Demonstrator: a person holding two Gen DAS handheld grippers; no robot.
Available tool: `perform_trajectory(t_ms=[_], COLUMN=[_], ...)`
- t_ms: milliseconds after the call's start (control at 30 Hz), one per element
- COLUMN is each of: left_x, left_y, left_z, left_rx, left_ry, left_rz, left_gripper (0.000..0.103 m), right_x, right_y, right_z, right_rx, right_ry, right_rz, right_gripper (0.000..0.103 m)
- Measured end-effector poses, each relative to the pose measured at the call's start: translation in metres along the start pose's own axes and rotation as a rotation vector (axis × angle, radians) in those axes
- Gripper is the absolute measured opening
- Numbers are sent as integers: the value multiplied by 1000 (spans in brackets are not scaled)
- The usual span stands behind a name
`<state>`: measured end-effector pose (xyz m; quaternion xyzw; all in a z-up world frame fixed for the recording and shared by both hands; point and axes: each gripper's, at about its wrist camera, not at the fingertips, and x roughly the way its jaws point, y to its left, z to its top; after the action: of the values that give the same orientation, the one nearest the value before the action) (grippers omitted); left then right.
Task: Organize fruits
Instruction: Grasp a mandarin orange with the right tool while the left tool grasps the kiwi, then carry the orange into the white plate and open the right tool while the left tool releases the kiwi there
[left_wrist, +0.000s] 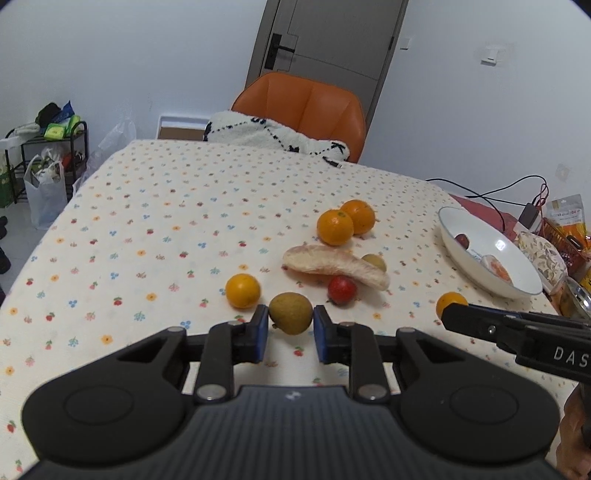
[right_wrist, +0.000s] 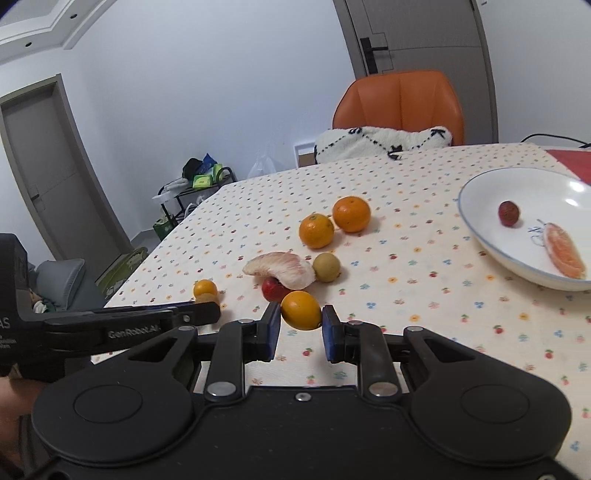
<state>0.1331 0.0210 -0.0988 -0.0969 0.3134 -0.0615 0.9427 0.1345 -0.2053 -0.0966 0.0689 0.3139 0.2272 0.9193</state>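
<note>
Fruits lie loose on the flowered tablecloth (left_wrist: 147, 206) around the middle of both frames, and we have only two pieces in the white bowl (right_wrist: 480, 236) at the right edge so far: a dark red fruit (right_wrist: 509, 212) and an orange segment (right_wrist: 563, 254). Our left gripper (left_wrist: 290, 319) brackets a brownish-green fruit (left_wrist: 290, 313), pads at its sides, though we cannot tell whether it is clamped. Our right gripper (right_wrist: 301, 317) likewise straddles a small orange (right_wrist: 300, 310), grip unclear. We judge both are being taken together to reach the bowl sooner. Only the right wrist view shows the bowl's contents plainly; the left view shows the pomelo wedge (left_wrist: 334, 267) lying over a red fruit (left_wrist: 342, 290).
</note>
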Motion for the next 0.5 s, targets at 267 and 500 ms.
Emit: perform_trajectory(t_ms=[267, 500], left_x=[-19, -29], left_y=[-35, -71], left_z=[19, 34], left_rx=[54, 101], left_ry=[-33, -71], left_rz=[-61, -127], left_gripper=[24, 24], right_x=[-28, -57], right_y=[-15, -32], right_z=[8, 14], right_rx=[15, 35], right_ry=[-58, -117], right_rz=[-30, -86], right_gripper=[22, 22])
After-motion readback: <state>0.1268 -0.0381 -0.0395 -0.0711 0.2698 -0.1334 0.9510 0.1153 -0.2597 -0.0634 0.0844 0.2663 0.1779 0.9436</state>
